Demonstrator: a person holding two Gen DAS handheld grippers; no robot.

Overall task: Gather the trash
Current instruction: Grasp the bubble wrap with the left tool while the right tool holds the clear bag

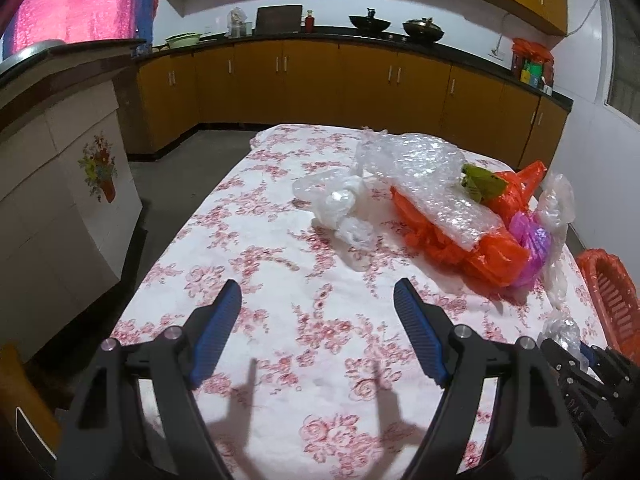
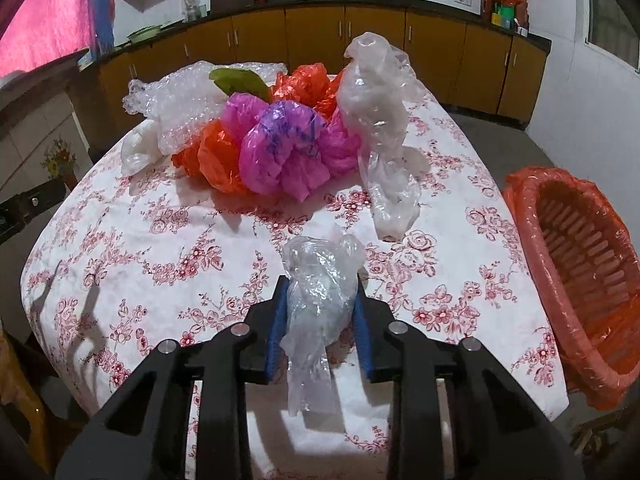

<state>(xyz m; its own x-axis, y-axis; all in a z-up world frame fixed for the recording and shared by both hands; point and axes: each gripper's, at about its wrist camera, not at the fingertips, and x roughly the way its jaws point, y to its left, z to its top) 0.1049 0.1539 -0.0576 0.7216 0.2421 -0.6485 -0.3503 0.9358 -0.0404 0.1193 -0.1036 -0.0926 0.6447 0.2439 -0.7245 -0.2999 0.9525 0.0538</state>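
The right gripper (image 2: pixel 320 312) is clamped on a crumpled clear plastic bag (image 2: pixel 318 292), the wad pinched between its blue pads (image 2: pixel 276 328) with a loose tail hanging down toward the camera. It is held above the floral tablecloth (image 2: pixel 160 240), on the near side of the trash pile. The orange basket (image 2: pixel 576 280), lined with an orange bag, stands just off the table's edge, to the right of the held bag and tilted so its mouth faces the table.

The step in hand looks like carrying this bag to the basket. To do it well, the grip should stay firm, since thin film slips easily, and the release should come only once the wad and its tail are over the basket's mouth, not its rim; otherwise the tail may snag on the liner.

The left gripper (image 1: pixel 318 304) hangs with its jaws spread wide and nothing between them, farther from the basket, over bare cloth. Beyond the held bag lie the rest: bubble wrap (image 2: pixel 180 100), an orange bag (image 2: pixel 212 160), a pink bag (image 2: pixel 280 148), a green wrapper (image 2: pixel 240 82) and a tall twist of clear film (image 2: pixel 376 120).
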